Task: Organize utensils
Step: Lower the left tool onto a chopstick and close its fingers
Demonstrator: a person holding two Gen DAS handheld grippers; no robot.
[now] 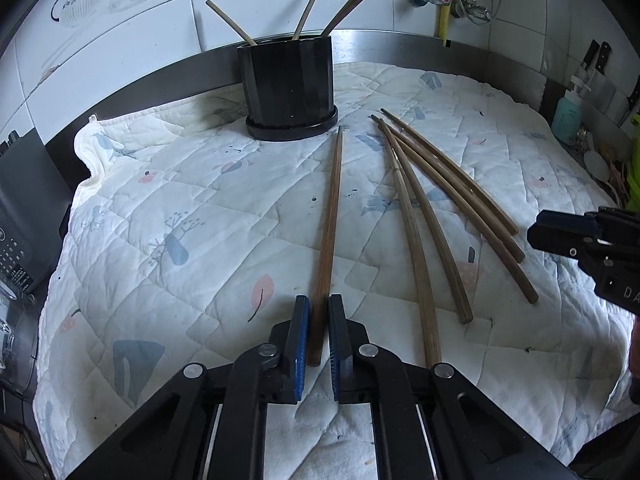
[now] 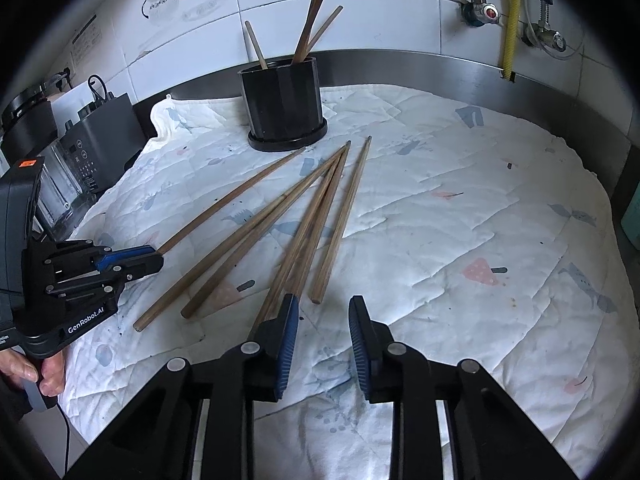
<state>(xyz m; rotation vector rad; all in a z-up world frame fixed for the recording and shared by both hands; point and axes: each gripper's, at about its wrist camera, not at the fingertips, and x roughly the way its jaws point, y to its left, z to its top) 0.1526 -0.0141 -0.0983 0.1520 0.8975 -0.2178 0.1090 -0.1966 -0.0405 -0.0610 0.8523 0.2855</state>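
Chopstick [image 1: 330,220] is clamped in your left tool [image 1: 319,330]; right tool [image 2: 323,336] stands apart, empty; next, lift it into the holder [image 1: 286,80].

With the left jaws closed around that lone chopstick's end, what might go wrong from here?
The left gripper holds the lone chopstick only at its near end, so it may droop or pivot when lifted. The black holder already has chopsticks splayed across its opening, which might block insertion. The right gripper, jaws open, sits by the loose chopstick pile and might nudge it.
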